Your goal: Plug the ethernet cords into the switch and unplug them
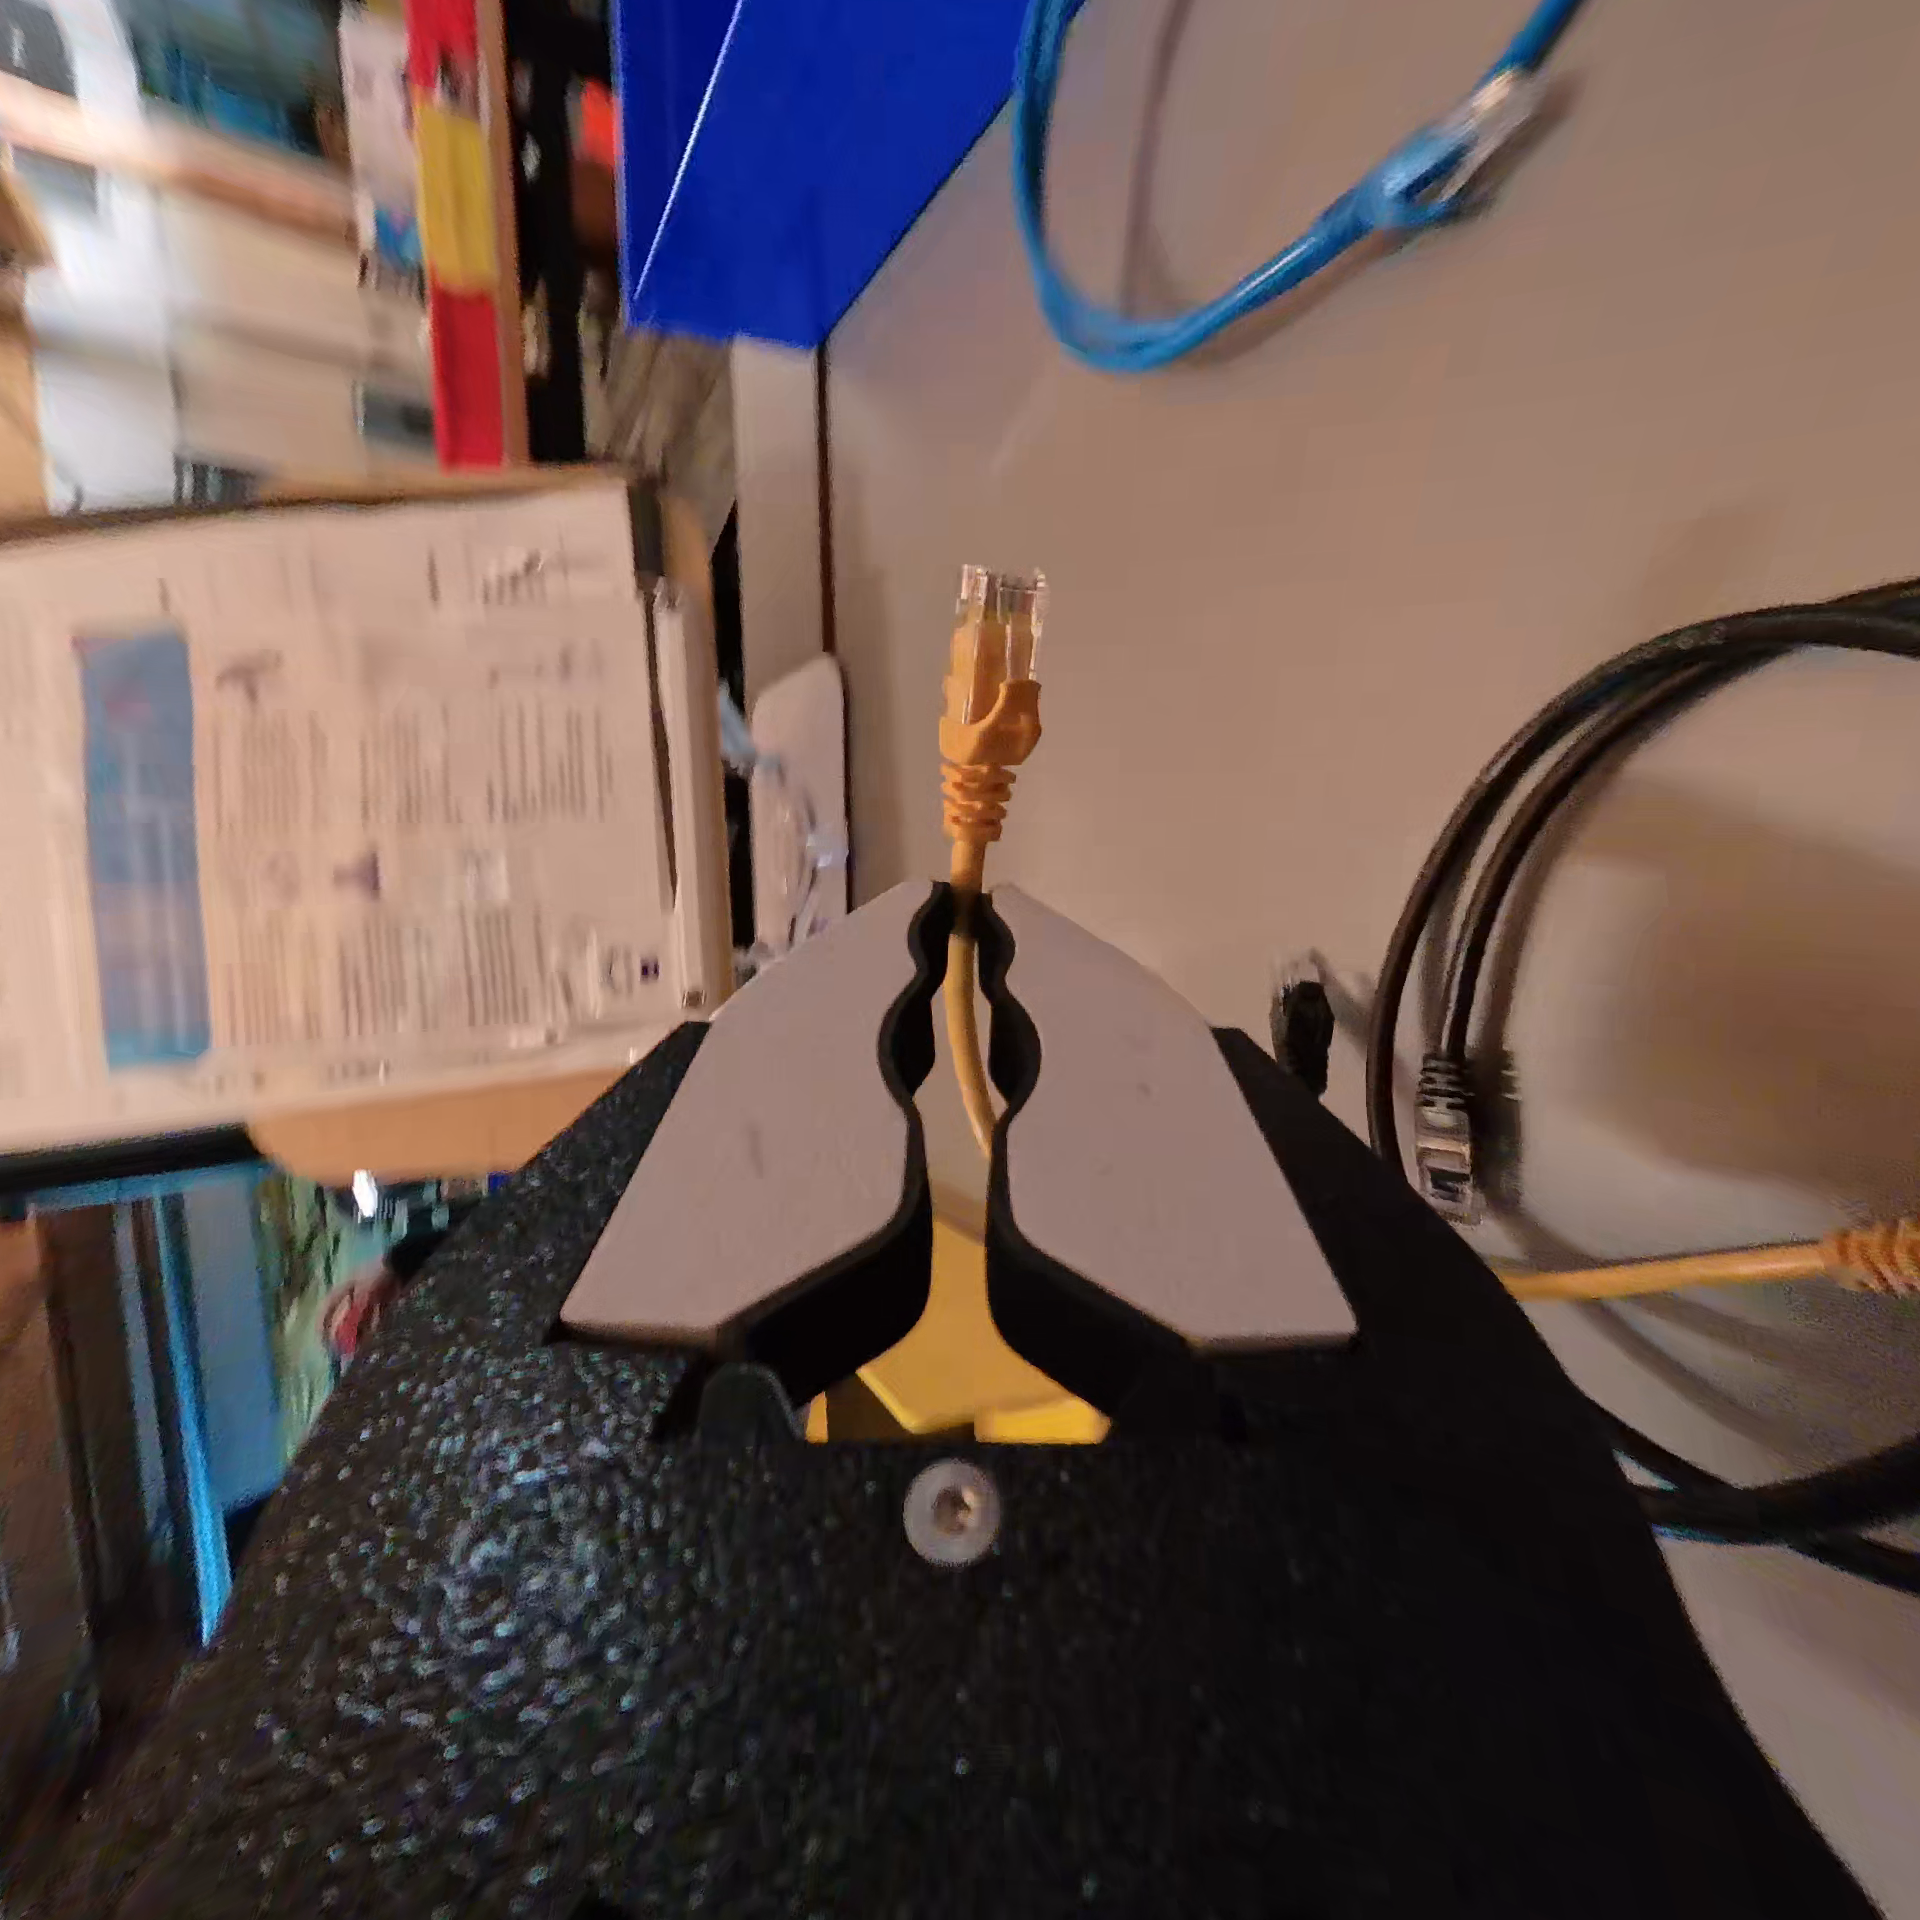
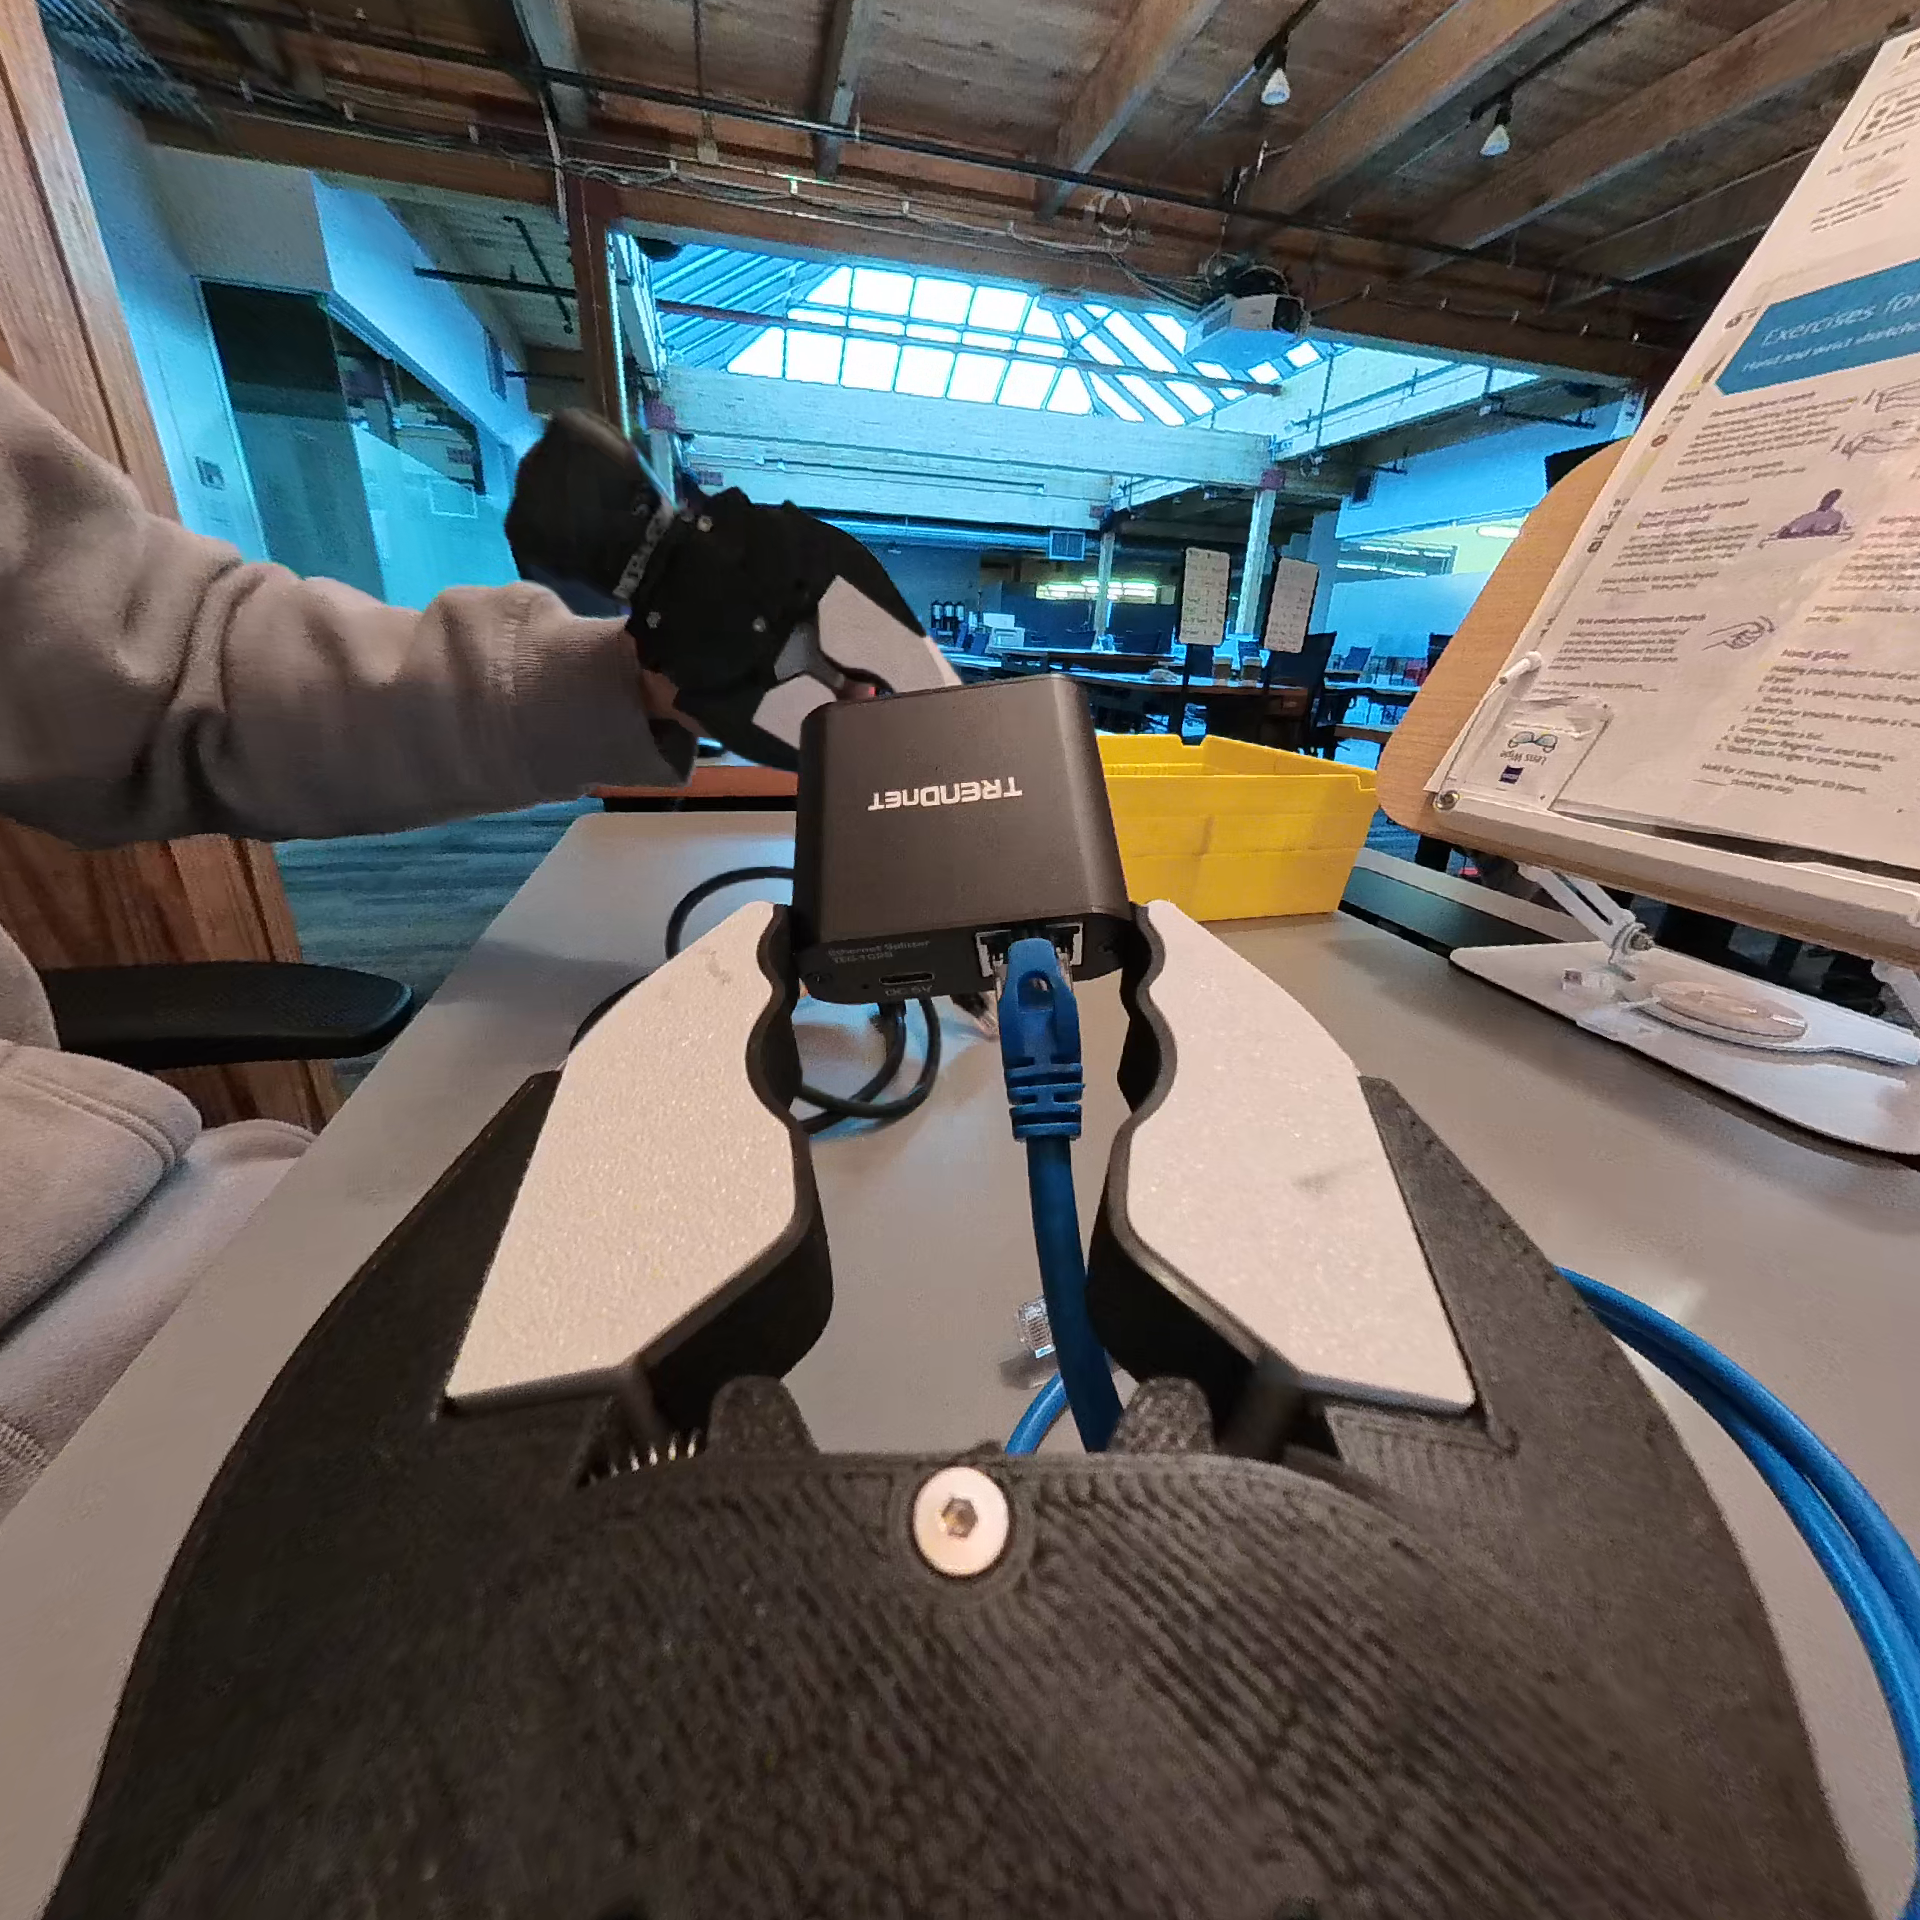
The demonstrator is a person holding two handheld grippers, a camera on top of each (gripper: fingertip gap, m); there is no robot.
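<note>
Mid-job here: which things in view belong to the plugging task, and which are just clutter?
Job: switch, held by right gripper; blue cord plugged in; yellow cord in left gripper; black cord.

Clutter: yellow bin, document stand, cardboard box.

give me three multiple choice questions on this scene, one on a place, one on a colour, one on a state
1. Where is the blue cord's plug?
A. in a port of the switch
B. loose on the table
C. in the yellow bin

2. What colour is the cord in the left tool?
A. black
B. yellow
C. blue

3. How does the right tool stand?
A. wide open, holding nothing
B. shut on a cord
C. clamped on the switch's sides

Key: 1 A, the blue cord's plug sits in a front port of the black switch. 2 B, the left tool pinches a yellow cord just behind its plug. 3 C, the right tool has one finger against each side of the switch.
</note>
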